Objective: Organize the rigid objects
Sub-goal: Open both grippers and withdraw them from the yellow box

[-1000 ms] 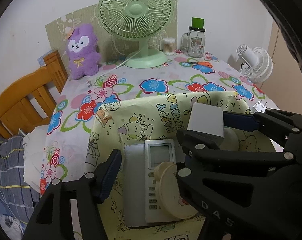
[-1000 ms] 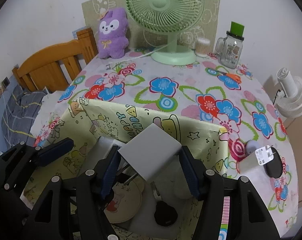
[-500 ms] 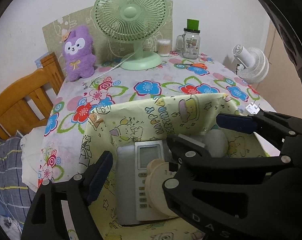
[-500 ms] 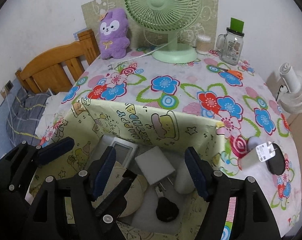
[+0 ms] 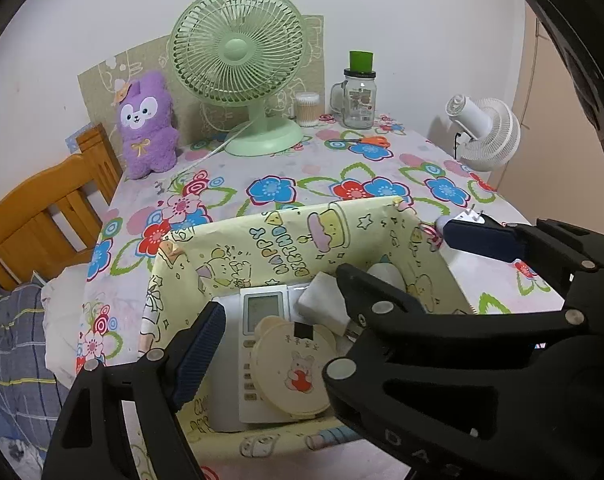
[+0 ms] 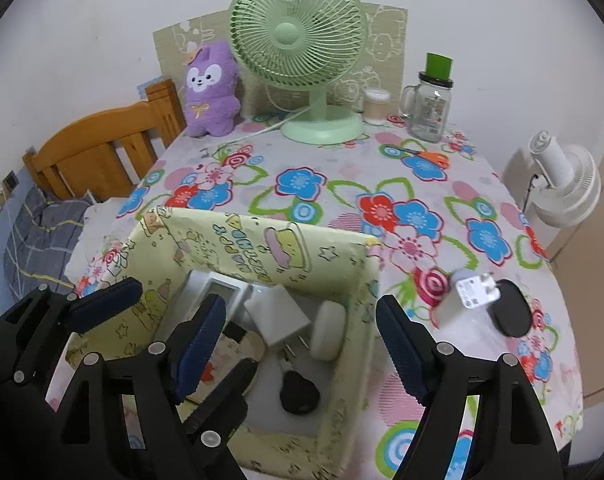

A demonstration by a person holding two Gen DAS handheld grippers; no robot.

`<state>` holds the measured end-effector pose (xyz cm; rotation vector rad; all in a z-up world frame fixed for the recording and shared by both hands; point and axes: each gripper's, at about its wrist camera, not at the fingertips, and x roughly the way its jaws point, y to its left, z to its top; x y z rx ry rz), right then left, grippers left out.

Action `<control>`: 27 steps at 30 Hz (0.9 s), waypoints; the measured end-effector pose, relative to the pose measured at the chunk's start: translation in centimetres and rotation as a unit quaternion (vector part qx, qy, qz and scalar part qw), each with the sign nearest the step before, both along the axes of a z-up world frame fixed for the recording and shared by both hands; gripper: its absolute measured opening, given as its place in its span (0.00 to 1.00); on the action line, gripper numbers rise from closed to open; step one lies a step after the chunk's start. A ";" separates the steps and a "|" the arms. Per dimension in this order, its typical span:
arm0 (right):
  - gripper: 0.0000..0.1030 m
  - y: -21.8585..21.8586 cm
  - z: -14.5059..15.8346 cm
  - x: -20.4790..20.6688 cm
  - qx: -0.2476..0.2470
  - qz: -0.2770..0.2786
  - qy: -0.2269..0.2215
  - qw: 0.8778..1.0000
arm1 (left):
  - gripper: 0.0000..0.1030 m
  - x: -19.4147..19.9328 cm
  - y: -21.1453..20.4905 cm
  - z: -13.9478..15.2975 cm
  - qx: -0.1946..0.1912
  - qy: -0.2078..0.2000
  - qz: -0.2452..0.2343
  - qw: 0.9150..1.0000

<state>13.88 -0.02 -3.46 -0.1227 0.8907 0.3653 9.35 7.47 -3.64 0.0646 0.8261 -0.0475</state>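
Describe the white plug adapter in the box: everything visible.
The white plug adapter is a small, smooth block, plastic by its look, with metal prongs at its lower end. It lies tilted inside the yellow cartoon-print box, next to a white remote and a white oval object. Nothing grips it: the right hand-held gripper hangs open above it.

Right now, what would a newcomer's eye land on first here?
The big green fan at the back of the flowered tablecloth, with the purple plush toy beside it. Nearer, the yellow cartoon-print box holds a remote and a white charger.
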 end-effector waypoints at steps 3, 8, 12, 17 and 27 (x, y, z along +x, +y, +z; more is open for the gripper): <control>0.78 -0.7 0.5 -0.5 0.000 -0.004 -0.008 1.000 | 0.85 -0.5 -0.6 0.4 0.004 -0.007 -0.001 1.000; 0.78 -1.7 1.1 -1.2 -0.001 -0.009 -0.016 1.000 | 0.88 -1.0 -1.5 0.8 0.008 -0.014 -0.001 1.000; 0.78 -2.3 1.5 -1.7 -0.007 -0.014 -0.027 1.000 | 0.90 -1.3 -2.0 1.1 0.012 -0.019 -0.001 1.000; 0.78 -3.1 2.1 -2.2 -0.005 -0.017 -0.035 0.999 | 0.91 -1.8 -2.8 1.6 0.014 -0.026 -0.002 1.000; 0.80 -4.8 3.1 -3.1 -0.007 -0.022 -0.048 0.999 | 0.93 -2.4 -4.5 2.3 0.020 -0.036 0.002 0.999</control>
